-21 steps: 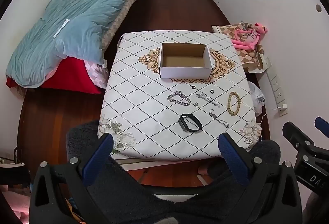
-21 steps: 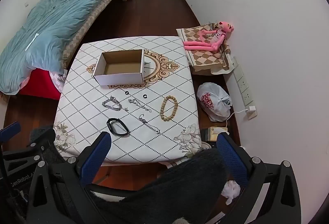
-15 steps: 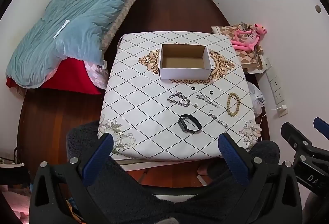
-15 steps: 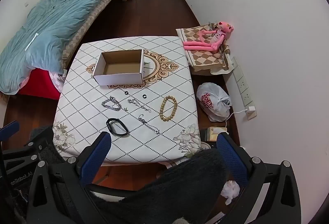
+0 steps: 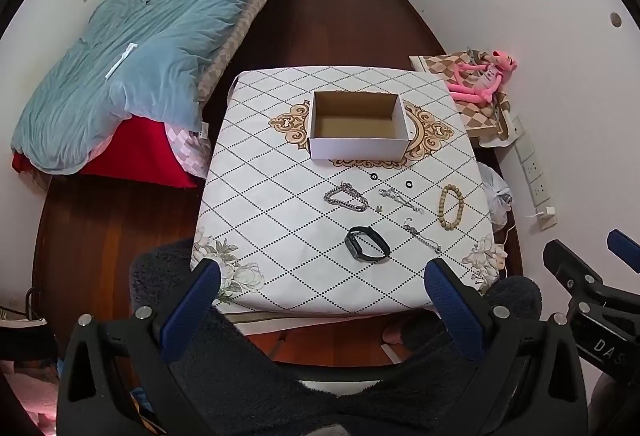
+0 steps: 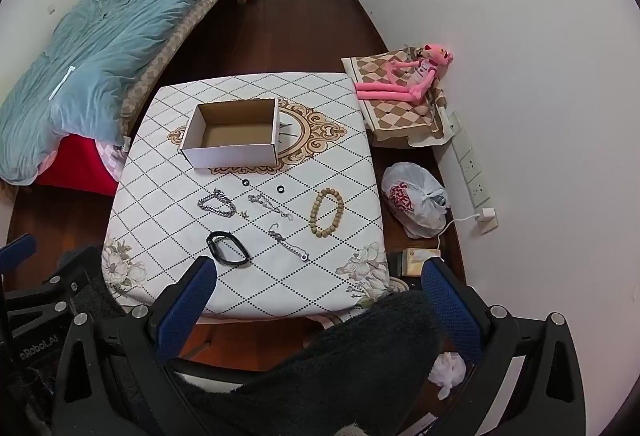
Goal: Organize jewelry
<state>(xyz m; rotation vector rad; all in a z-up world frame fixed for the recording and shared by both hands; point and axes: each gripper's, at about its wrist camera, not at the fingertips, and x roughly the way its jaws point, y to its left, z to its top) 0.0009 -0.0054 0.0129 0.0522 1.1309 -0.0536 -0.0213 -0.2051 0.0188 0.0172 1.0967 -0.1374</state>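
At the near edge of both views, the left gripper (image 5: 320,272) and the right gripper (image 6: 318,268) hung short of the desk (image 5: 256,196), each with its blue fingers (image 5: 192,308) spread wide and nothing between them. Dark fuzzy fabric (image 5: 248,368) filled the space below the fingers and hid the desk's near underside.

On the patterned cloth, nearest the grippers, lay a black band (image 5: 367,243), with a thin silver chain (image 5: 422,235) just to its right. Beyond these, in a loose row, lay a chunky silver chain bracelet (image 5: 346,197), a finer silver chain (image 5: 400,197) and a wooden bead bracelet (image 5: 451,207) near the right edge. A tiny silver piece (image 5: 379,208) sat between the two chains, too small to identify. Two small dark rings (image 5: 374,177) lay farther on, apart from each other, just before the box.

The open white cardboard box (image 5: 359,148) stood on the gold medallion at the desk's centre; its brown floor held nothing, though the near wall hid the front strip of that floor.

To the right, on the floor, a tied plastic bag (image 6: 414,200) sat below the wall sockets, and a pink plush toy (image 6: 408,76) lay on a checkered cushion (image 6: 396,120). At far left was a bed with a blue duvet (image 5: 132,76), cut off by the lens edge.
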